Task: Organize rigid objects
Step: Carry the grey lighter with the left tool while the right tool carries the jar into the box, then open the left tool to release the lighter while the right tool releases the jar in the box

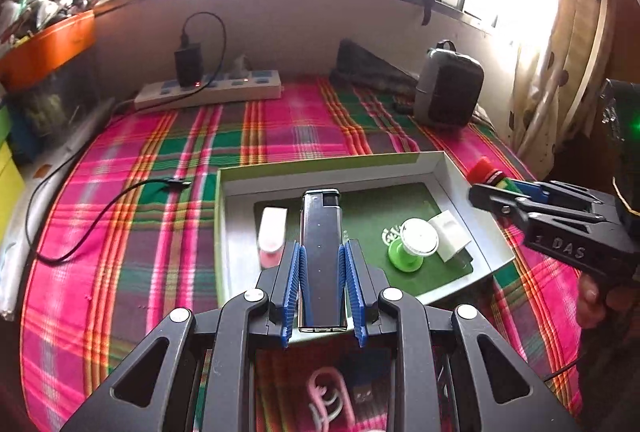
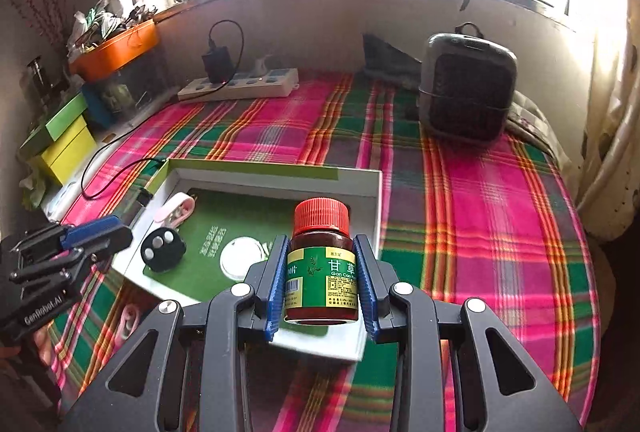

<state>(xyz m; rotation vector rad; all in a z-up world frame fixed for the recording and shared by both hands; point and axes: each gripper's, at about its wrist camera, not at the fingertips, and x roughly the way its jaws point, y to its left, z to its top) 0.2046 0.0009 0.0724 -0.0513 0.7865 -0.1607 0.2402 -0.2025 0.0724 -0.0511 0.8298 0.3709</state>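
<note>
My left gripper [image 1: 322,256] is shut on a dark lighter [image 1: 321,256] with a silver top and holds it above the near edge of the white box tray [image 1: 452,168]. In the tray lie a pink and white clip [image 1: 272,230], a green-stemmed round white piece [image 1: 416,238] and a white block [image 1: 450,234]. My right gripper [image 2: 322,252] is shut on a brown medicine bottle [image 2: 322,268] with a red cap and green label, above the tray's near right corner [image 2: 376,184]. The right gripper also shows in the left wrist view [image 1: 486,188]; the left gripper shows in the right wrist view [image 2: 116,230].
The tray sits on a pink and green plaid cloth [image 1: 168,160]. At the back are a power strip [image 1: 208,90] with a black charger, a grey heater [image 2: 466,84] and an orange bin [image 2: 120,48]. A black cable [image 1: 92,216] lies left of the tray. Green and yellow boxes [image 2: 66,140] stand at left.
</note>
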